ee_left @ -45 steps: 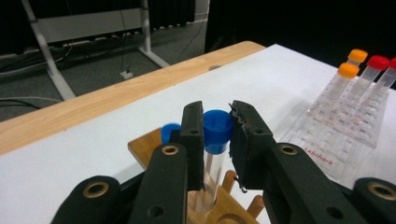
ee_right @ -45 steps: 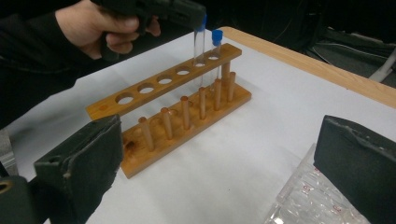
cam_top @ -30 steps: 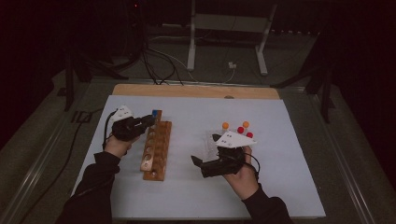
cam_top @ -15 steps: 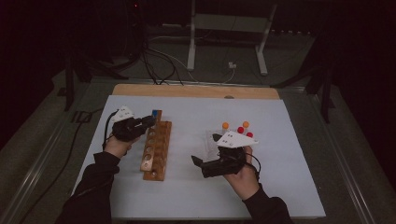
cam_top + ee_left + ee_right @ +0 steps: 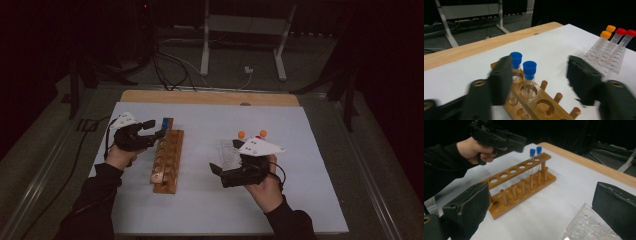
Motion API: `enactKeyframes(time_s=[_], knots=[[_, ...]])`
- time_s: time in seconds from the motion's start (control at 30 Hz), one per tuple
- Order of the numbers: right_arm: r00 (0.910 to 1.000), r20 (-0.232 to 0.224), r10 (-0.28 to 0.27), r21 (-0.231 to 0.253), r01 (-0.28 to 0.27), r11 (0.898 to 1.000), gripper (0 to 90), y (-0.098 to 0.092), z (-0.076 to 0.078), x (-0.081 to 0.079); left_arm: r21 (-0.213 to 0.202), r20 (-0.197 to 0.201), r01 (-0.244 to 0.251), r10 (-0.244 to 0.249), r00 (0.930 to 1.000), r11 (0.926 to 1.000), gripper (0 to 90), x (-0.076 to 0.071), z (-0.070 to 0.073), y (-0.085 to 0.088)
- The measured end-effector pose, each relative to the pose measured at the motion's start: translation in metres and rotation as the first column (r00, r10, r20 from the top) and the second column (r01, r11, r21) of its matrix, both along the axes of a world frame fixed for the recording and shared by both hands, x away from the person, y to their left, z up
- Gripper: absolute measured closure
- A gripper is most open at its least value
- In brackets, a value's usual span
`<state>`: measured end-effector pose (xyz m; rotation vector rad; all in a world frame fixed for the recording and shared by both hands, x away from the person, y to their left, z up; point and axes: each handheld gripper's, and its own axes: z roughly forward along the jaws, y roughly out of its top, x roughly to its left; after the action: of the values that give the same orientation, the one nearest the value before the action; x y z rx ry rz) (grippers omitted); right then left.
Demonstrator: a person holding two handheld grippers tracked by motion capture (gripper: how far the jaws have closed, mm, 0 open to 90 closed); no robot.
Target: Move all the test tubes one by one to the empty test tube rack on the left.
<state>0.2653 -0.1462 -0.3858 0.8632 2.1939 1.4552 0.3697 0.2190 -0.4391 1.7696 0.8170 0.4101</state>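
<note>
Left gripper [image 5: 537, 82] jaws just spread, nothing pinched; upright blue-capped clear tubes [image 5: 529, 75] in wooden rack [image 5: 541, 105] ahead between them, probably released; right gripper [image 5: 541, 212] spread, farther.

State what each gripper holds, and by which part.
Nothing is held. The left gripper has just opened, its jaws clear of the blue-capped tubes in the wooden rack. The right gripper is open.

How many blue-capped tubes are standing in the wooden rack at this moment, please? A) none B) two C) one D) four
B: the left gripper view shows two blue-capped tubes standing upright in neighbouring holes at one end of the wooden rack, and the other holes stand empty.
</note>
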Motion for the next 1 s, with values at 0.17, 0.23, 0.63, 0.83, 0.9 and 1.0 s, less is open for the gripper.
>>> enactKeyframes(time_s=[0.17,0.23,0.63,0.83,0.9,1.0], knots=[[0.9991,0.022,-0.036,0.018,0.035,0.999,1.6,-0.016,0.013,0.002,-0.03,-0.007,0.056,-0.056,0.9984,0.998,19.1,-0.016,0.009,0.001],[0.9978,0.03,-0.06,0.03,0.059,0.998,1.6,-0.025,0.018,0.004,-0.039,-0.011,0.065,-0.066,0.9978,0.9971,14.2,-0.023,0.011,0.001],[0.9613,0.024,-0.274,0.04,0.273,0.961,6.2,-0.1,0.019,0.015,-0.059,0.001,0.146,-0.146,0.9892,0.9875,4.5,-0.068,0.011,0.004],[0.9434,-0.036,-0.33,-0.003,0.33,0.944,15.7,-0.12,-0.013,0.021,-0.076,0.004,0.15,-0.15,0.9887,0.9858,4.6,-0.075,0.011,0.007],[0.9399,-0.065,-0.335,-0.024,0.334,0.942,19.1,-0.123,-0.023,0.024,-0.079,0.006,0.152,-0.152,0.9884,0.9853,4.6,-0.076,0.011,0.008],[0.9385,-0.102,-0.33,-0.06,0.325,0.944,25.4,-0.125,-0.039,0.026,-0.073,0.006,0.153,-0.153,0.9882,0.9855,4.6,-0.077,0.011,0.008]])
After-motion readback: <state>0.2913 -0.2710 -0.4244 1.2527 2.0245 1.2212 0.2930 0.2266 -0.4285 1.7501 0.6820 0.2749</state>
